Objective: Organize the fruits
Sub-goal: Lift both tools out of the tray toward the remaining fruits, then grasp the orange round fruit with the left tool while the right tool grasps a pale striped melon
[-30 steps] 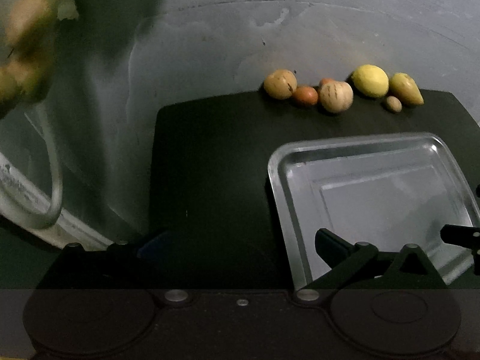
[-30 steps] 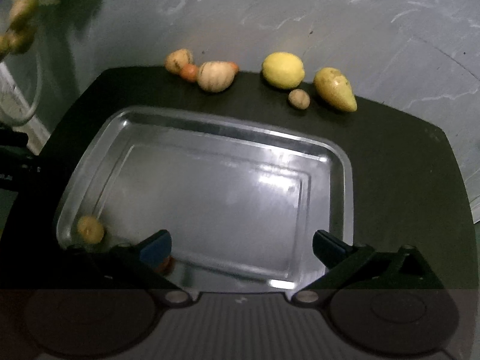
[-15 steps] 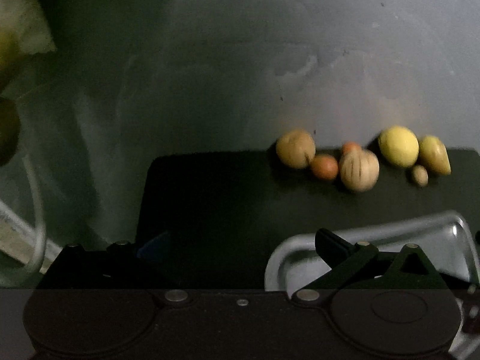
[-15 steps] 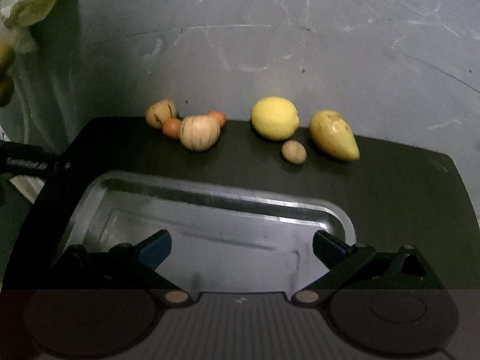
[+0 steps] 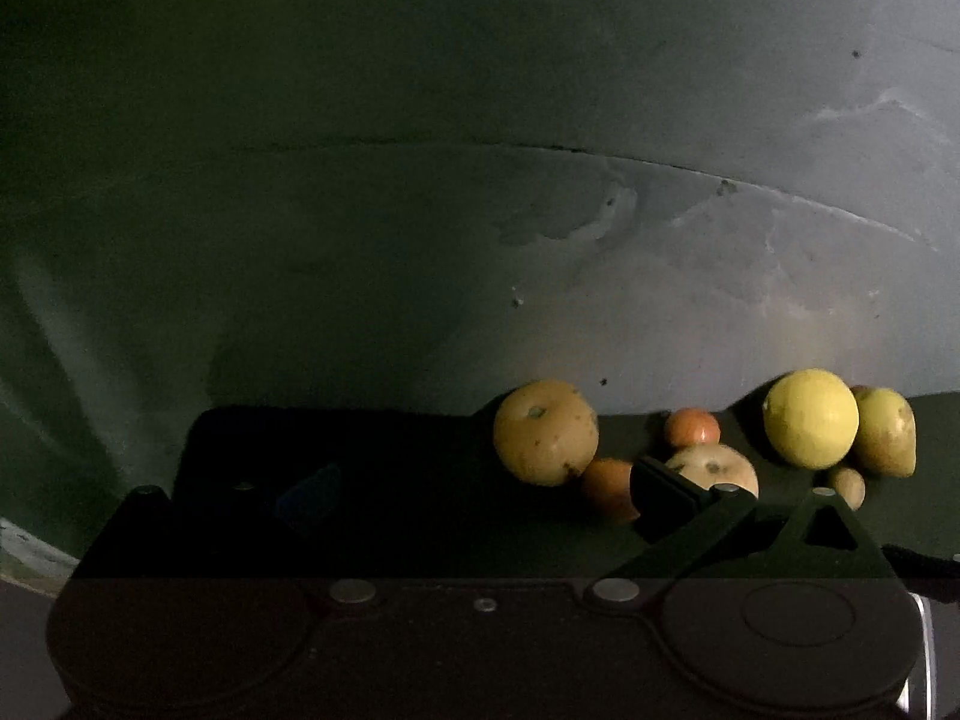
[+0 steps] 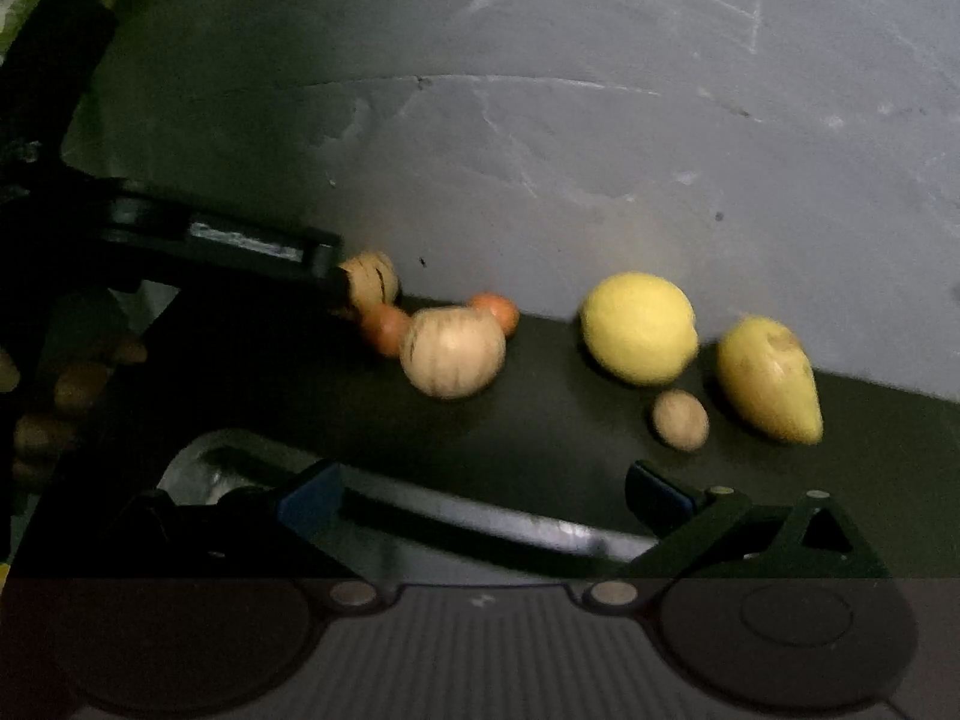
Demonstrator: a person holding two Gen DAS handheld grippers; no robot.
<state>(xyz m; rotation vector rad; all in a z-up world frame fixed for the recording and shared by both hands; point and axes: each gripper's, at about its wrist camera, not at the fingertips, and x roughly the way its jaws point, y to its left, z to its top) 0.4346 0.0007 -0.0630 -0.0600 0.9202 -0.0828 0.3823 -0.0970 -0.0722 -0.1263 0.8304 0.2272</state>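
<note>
A row of fruit lies at the back of the black mat (image 5: pixel 390 480): a tan round fruit (image 5: pixel 545 432), two small orange ones (image 5: pixel 609 489) (image 5: pixel 691 427), a pale striped fruit (image 5: pixel 714 468), a lemon (image 5: pixel 810 418), a yellow pear-shaped fruit (image 5: pixel 888 438) and a small brown one (image 5: pixel 847 485). My left gripper (image 5: pixel 480 498) is open and low, just short of the tan fruit. The right gripper (image 6: pixel 486 498) is open above the tray's far rim (image 6: pixel 510 525), facing the striped fruit (image 6: pixel 453 351) and lemon (image 6: pixel 639 327). The left gripper's finger (image 6: pixel 258 249) ends beside the tan fruit (image 6: pixel 369 279).
A grey wall (image 6: pixel 540 120) rises directly behind the fruit row. A hand's fingers (image 6: pixel 78 384) show dimly at the left edge of the right wrist view. The small brown fruit (image 6: pixel 681 419) and the pear-shaped fruit (image 6: pixel 768 378) lie right of the lemon.
Both grippers have moved forward and lower toward the fruit row. The tray has dropped out of the left wrist view, and only its far rim shows in the right wrist view.
</note>
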